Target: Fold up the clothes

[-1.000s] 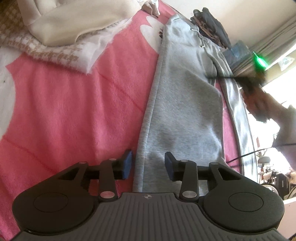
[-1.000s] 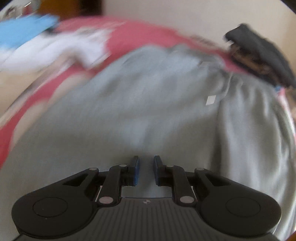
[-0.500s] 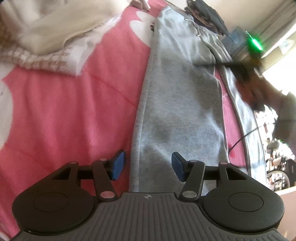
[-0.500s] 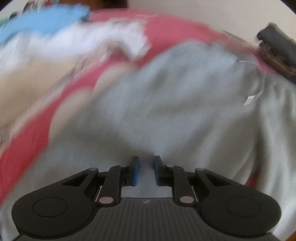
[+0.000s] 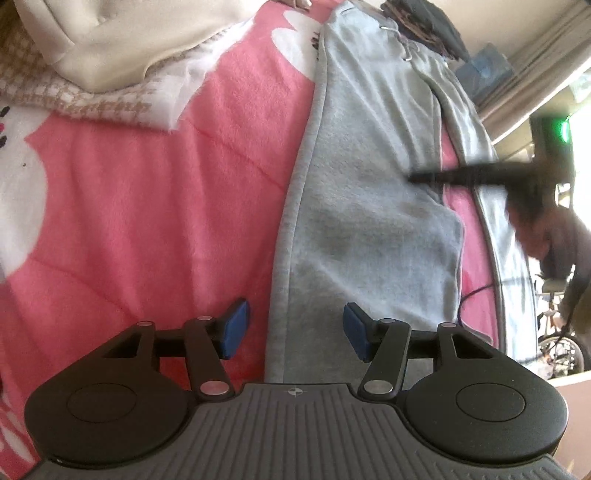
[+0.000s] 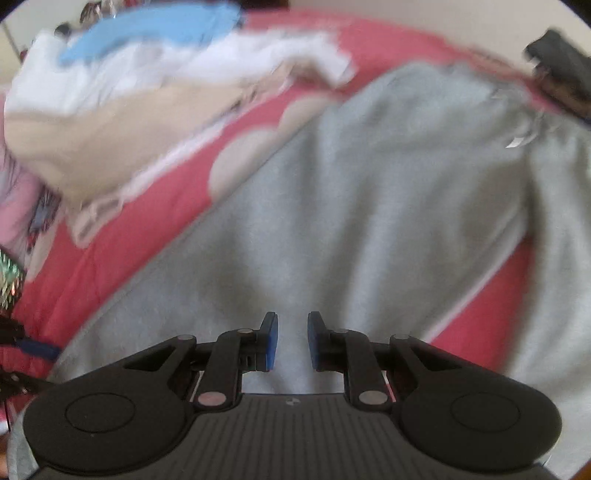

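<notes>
Straddling grey trousers (image 5: 369, 206) hem, left gripper (image 5: 293, 330) half-open

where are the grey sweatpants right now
The grey sweatpants lie flat on the pink blanket, running lengthwise up the middle-right of the left wrist view, right of the cream clothes pile.

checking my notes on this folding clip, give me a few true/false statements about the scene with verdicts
1. The grey sweatpants lie stretched out on a pink blanket. True.
2. The left gripper is clamped on the cream garment. False: its jaws are apart, empty, over the sweatpants' edge.
3. The right gripper holds a blue cloth. False: nothing sits between its fingers.
4. Dark clothing lies past the sweatpants' far end. True.
</notes>
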`<state>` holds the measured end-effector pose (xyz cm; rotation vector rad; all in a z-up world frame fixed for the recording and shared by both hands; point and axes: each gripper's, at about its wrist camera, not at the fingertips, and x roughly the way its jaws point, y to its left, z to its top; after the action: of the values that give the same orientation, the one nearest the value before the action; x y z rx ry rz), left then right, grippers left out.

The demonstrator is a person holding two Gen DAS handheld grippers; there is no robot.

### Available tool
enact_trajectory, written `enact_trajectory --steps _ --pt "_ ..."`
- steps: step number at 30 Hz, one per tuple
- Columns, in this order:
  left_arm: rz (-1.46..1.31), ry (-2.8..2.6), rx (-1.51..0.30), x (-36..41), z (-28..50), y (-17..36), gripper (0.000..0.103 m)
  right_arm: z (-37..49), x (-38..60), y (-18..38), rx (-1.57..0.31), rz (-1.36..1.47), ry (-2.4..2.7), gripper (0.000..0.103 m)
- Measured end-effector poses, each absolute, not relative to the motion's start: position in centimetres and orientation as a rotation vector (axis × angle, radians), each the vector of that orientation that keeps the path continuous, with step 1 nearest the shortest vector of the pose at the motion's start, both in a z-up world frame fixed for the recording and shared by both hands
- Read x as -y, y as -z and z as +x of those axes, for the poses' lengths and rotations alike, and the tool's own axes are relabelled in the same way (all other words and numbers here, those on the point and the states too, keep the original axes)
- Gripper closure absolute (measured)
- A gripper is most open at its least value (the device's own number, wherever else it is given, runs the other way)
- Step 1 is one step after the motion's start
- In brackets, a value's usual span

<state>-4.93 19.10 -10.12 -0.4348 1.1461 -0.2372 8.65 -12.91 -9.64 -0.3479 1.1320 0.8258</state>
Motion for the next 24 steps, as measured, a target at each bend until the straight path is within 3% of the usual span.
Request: enact_trajectory --steps 4,7,9,17,24 --pt "-0.45 0.252 -1.124 -19.6 -5.7 10.3 0.046 1.9 19.0 9.9 -1.178 -0.258 -0.867 0.083" --pt "-0.443 0.262 -1.138 -19.9 -6.0 10.1 0.046 -2.5 23.8 9.8 -1.372 -0.158 -0.832 0.083" --pt "-0.444 0.273 -1.152 -20.2 -6.0 9.9 0.046 -5.4 26.1 9.0 -1.402 -0.133 -0.8 0.083" --pt "-0.438 0.296 -1.165 -22.7 -8.4 8.0 0.042 -11.2 29.2 7.3 -1.301 0.139 -0.814 0.077" --pt "-0.546 0.475 -1.264 -23.1 -11.5 8.0 0.042 -15.7 22.6 8.0 -1.253 0.019 -1.124 0.075"
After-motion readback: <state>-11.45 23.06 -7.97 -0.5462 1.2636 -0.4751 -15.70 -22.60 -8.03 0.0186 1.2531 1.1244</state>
